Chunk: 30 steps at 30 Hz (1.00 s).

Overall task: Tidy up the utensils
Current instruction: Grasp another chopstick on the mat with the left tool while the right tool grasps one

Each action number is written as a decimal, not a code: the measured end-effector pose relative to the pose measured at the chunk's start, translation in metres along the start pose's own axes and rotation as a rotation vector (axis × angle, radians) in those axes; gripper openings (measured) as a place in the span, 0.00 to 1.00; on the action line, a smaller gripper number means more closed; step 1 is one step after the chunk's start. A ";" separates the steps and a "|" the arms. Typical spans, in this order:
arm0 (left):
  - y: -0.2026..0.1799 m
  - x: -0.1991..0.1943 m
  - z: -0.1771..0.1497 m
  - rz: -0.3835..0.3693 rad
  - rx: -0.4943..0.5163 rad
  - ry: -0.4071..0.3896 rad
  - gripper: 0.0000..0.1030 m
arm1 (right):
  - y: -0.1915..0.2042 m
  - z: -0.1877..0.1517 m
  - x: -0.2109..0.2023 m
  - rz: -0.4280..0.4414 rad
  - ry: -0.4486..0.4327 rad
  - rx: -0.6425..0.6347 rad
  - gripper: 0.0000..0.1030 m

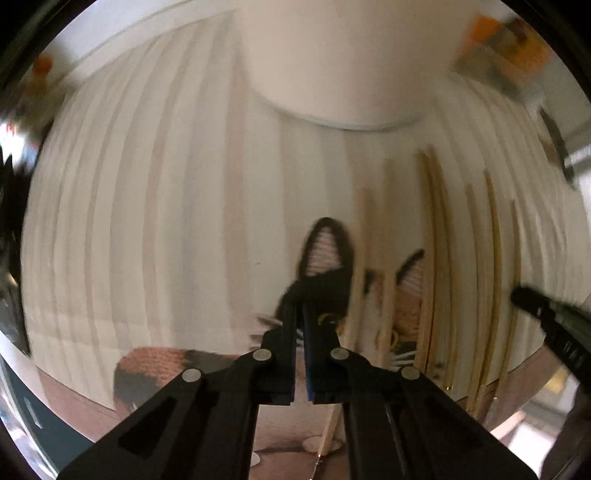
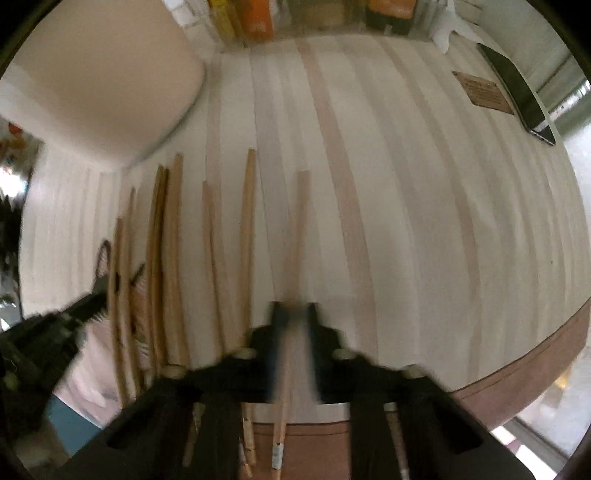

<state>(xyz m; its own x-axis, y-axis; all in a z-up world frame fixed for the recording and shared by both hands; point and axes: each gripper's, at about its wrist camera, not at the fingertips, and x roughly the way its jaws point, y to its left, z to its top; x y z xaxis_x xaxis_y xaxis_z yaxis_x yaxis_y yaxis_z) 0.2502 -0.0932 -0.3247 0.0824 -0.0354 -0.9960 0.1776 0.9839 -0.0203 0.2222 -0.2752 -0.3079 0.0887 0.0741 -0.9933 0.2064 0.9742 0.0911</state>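
Several wooden chopsticks lie side by side on the pale striped table. My right gripper points down and is shut on one chopstick, which runs between its pads; the picture is blurred. In the left wrist view more chopsticks cross a knitted cat-face mat with black ears. My left gripper is shut, its tips down on the mat's black ear; whether it pinches the fabric I cannot tell. The right gripper's tip shows at the right edge.
A big white rounded container stands at the back, also in the right wrist view as the white container. A dark phone and a brown card lie far right. Orange packages line the back. The table's brown edge runs close.
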 end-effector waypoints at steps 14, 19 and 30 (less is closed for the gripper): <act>-0.004 -0.001 0.001 -0.162 0.053 0.033 0.19 | -0.047 -0.018 0.003 0.047 0.047 0.056 0.07; -0.019 0.012 -0.004 -0.039 0.108 0.009 0.04 | -0.046 -0.018 0.005 0.017 0.041 0.023 0.07; 0.017 0.025 0.005 -0.042 -0.017 0.022 0.07 | -0.015 -0.039 0.011 -0.011 0.061 -0.028 0.07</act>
<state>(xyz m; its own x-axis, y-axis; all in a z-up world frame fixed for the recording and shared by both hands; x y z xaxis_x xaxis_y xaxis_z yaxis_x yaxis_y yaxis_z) 0.2604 -0.0783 -0.3496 0.0536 -0.0727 -0.9959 0.1635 0.9845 -0.0631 0.1822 -0.2809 -0.3227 0.0269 0.0750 -0.9968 0.1798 0.9806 0.0786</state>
